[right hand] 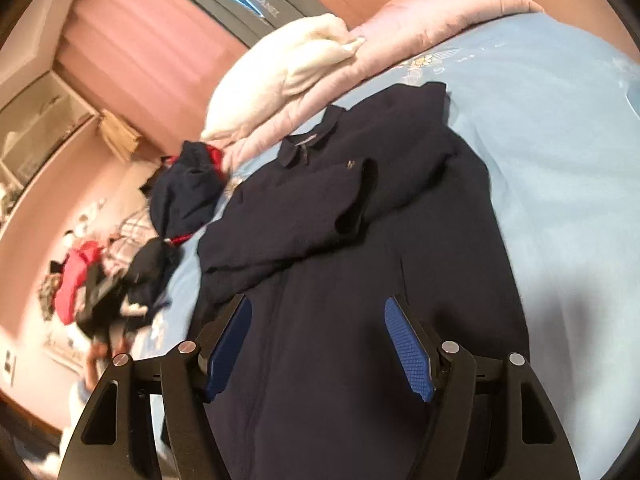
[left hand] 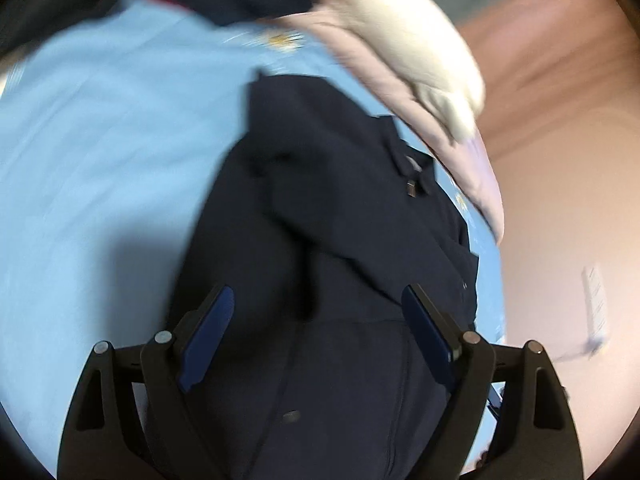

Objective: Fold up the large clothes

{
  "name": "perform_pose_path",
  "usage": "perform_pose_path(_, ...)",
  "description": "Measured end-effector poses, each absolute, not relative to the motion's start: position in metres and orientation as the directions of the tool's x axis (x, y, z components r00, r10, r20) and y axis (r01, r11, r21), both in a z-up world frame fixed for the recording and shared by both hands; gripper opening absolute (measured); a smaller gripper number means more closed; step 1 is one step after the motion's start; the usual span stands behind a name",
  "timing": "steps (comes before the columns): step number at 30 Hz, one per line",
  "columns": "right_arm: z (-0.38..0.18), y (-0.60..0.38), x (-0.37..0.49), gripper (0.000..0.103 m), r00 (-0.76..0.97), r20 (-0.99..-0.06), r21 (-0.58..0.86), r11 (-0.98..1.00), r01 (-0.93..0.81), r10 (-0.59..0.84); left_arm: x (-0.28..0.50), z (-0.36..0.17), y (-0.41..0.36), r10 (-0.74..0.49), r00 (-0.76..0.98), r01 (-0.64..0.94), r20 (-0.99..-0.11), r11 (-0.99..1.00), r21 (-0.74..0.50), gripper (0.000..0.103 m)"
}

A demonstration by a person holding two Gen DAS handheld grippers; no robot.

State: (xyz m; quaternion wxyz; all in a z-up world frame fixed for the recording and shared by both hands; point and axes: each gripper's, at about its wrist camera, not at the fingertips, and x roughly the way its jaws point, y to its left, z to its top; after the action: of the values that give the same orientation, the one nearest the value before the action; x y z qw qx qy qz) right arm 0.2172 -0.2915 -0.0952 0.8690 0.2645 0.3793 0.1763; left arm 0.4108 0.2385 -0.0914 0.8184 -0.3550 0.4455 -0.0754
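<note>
A large dark navy collared garment (right hand: 340, 280) lies lengthwise on a light blue bed sheet (right hand: 560, 160), with its sleeves folded in over the chest. It also shows in the left wrist view (left hand: 320, 240). My left gripper (left hand: 316, 320) is open and empty, just above the lower part of the garment. My right gripper (right hand: 318, 336) is open and empty too, above the garment's lower half. The collar (right hand: 308, 144) points toward the pillows.
A white pillow (right hand: 304, 68) and a pink quilt (right hand: 440, 16) lie at the head of the bed. A pile of navy, red and black clothes (right hand: 160, 220) sits at the bed's left edge. The sheet (left hand: 100, 160) lies bare beside the garment.
</note>
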Motion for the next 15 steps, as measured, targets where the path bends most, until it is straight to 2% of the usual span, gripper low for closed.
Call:
perform_pose_path(3, -0.094, -0.282, 0.248, 0.07, 0.638, -0.572, 0.592, 0.798, -0.113, 0.515, 0.416, -0.102, 0.249, -0.483, 0.604, -0.196, -0.634, 0.681, -0.706, 0.086)
perform_pose_path(8, -0.11, -0.268, 0.298, 0.07, 0.613, -0.627, 0.571, 0.819, -0.059, 0.481, 0.44, -0.104, 0.232, -0.604, 0.586, -0.108, -0.54, 0.602, -0.791, 0.086)
perform_pose_path(14, -0.129, -0.262, 0.324, 0.07, 0.58, -0.647, 0.601, 0.799, -0.01, 0.494, 0.491, -0.13, 0.213, -0.606, 0.622, -0.126, -0.496, 0.548, -0.827, 0.086)
perform_pose_path(15, -0.13, -0.26, 0.327, 0.065, 0.581, -0.663, 0.579, 0.816, -0.001, 0.472, 0.499, -0.133, 0.212, -0.597, 0.637, -0.134, -0.487, 0.536, -0.833, 0.084)
